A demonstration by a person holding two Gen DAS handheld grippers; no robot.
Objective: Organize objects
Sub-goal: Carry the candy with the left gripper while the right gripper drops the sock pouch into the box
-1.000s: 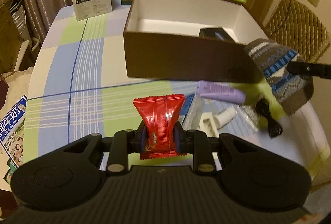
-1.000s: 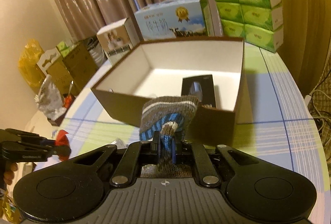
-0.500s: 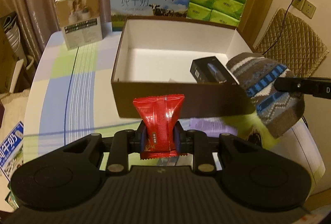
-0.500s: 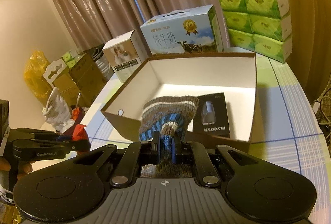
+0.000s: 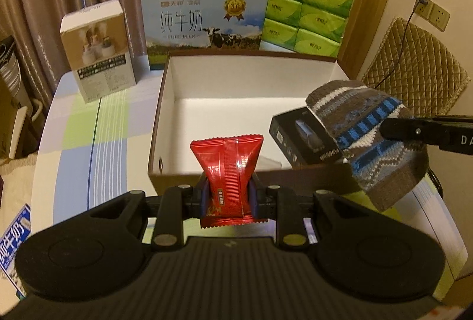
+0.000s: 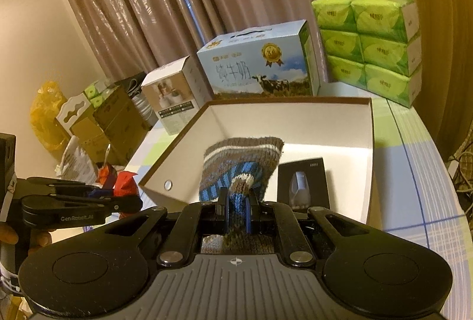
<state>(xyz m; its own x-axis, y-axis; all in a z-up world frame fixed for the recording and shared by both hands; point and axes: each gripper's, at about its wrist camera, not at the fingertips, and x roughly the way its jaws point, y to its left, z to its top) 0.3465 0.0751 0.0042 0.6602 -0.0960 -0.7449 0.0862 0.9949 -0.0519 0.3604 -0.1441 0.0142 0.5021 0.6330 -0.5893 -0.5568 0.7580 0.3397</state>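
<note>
My left gripper [image 5: 227, 192] is shut on a red snack packet [image 5: 227, 169] and holds it upright just before the near wall of the open brown box [image 5: 161, 113]. My right gripper [image 6: 238, 209] is shut on a brown and blue knitted sock [image 6: 241, 164], held over the box's near right edge; the sock also shows in the left wrist view [image 5: 372, 136]. A black product box [image 5: 301, 139] lies inside the brown box at the right, also seen in the right wrist view [image 6: 303, 184]. The left gripper and its red packet [image 6: 125, 184] show at the left of the right wrist view.
Behind the brown box stand a blue milk carton [image 5: 204, 24], a stack of green tissue packs [image 5: 306, 21] and a small white-and-tan box [image 5: 99, 49]. The checked tablecloth [image 5: 88, 127] covers the table. A quilted chair [image 5: 414, 68] stands at the right.
Both grippers have risen and moved forward toward the brown box with their loads. The items on the cloth in front of the box have dropped out of view.
</note>
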